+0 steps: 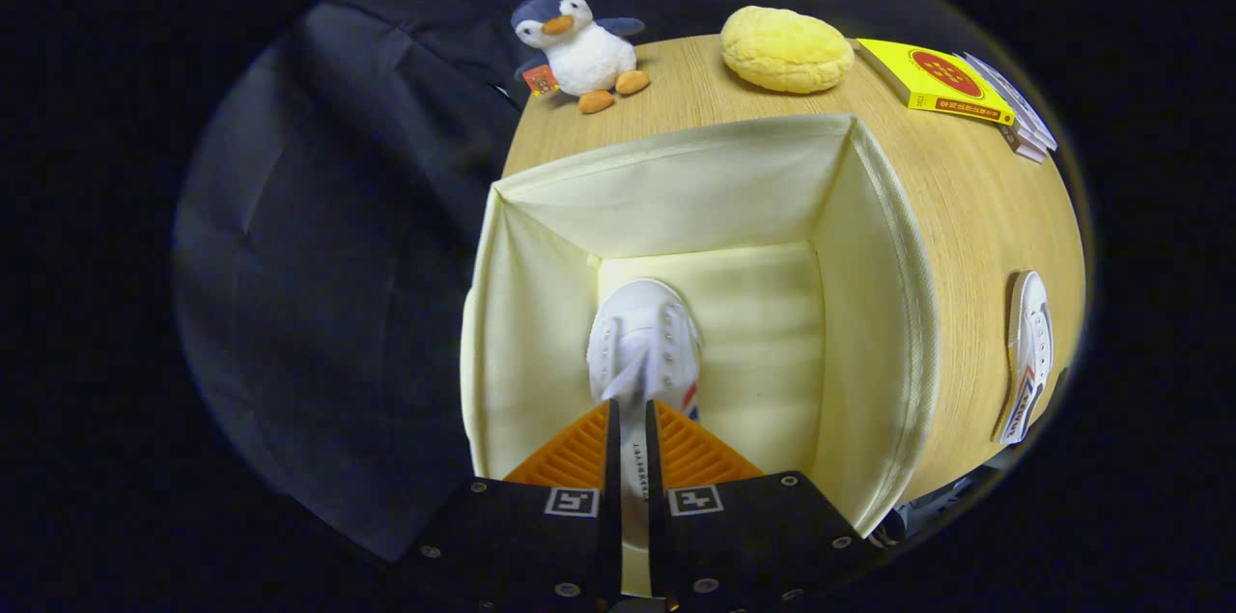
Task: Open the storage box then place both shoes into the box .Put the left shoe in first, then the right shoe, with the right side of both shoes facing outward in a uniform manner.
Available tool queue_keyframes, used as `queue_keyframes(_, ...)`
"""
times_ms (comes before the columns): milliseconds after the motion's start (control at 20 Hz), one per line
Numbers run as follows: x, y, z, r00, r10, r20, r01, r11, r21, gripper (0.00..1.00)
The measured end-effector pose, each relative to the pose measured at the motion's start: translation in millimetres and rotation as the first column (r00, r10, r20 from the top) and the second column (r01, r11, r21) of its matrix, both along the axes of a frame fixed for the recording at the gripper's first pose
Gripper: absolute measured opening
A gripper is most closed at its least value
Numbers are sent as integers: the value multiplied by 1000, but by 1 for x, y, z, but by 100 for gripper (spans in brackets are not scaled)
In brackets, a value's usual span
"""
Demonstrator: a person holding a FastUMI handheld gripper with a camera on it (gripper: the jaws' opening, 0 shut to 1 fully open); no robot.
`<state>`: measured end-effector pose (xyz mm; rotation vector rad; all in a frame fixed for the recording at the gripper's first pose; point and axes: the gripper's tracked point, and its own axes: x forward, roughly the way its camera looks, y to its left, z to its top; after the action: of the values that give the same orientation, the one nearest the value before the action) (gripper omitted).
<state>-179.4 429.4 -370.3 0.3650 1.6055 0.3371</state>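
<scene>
A cream fabric storage box (874,236) stands open on the wooden table. A white canvas shoe (647,333) hangs inside it, toe pointing down toward the box floor, close to the left wall. My gripper (628,420) is shut on the shoe's heel end, with both fingers pressing a thin strip of the shoe between them. The other white shoe (1028,352) lies on its side on the table to the right of the box, well apart from the fingers.
Beyond the box on the table (975,208) sit a plush penguin (579,48), a round yellow cushion (787,48) and a yellow book (932,82) with more books (1024,125) beside it. The table's edge runs just left of the box.
</scene>
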Motion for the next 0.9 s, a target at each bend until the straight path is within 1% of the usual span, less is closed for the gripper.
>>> queue_keyframes(100,6,-8,11,999,10,39,-11,999,30,14)
queue_keyframes(350,19,-51,35,988,24,153,-32,998,54,40)
queue_keyframes(400,20,-64,38,984,27,174,-37,998,50,45)
queue_keyframes(450,22,-78,41,980,29,197,-40,998,48,53)
queue_keyframes(550,24,-109,46,970,29,241,-39,999,37,62)
queue_keyframes(750,29,-178,47,939,21,345,-22,1000,0,76)
queue_keyframes(900,22,-232,40,920,4,391,7,1000,-28,83)
